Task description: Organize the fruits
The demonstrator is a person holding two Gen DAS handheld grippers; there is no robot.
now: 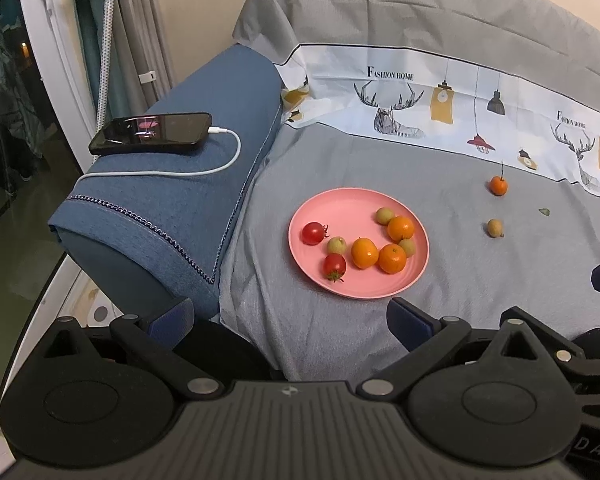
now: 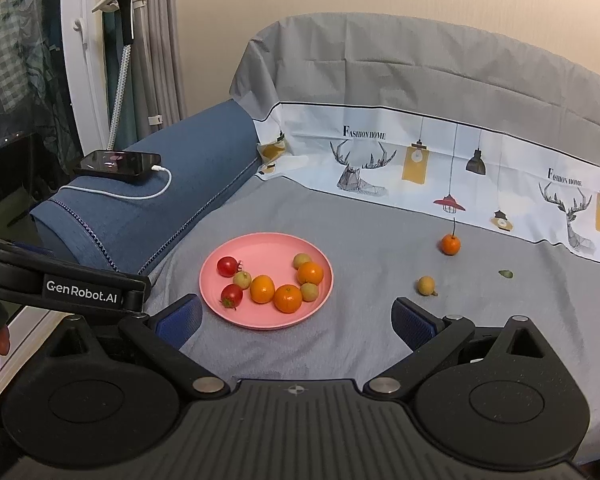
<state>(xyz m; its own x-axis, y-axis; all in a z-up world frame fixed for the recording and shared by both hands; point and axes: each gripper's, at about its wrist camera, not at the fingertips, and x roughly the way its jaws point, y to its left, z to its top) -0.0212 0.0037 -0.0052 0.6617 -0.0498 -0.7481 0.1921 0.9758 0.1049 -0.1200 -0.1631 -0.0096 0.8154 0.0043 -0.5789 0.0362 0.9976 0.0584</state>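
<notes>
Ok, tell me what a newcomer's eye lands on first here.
The pink plate in the middle of the grey sheet, with tomatoes, oranges and small greenish fruits on it. Next, the stemmed orange and one greenish fruit lying loose to its right.

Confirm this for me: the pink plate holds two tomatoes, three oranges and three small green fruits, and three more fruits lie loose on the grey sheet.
Only two lie loose: a stemmed orange and a small green fruit on the grey sheet, per the right wrist view. The pink plate count is right.
</notes>
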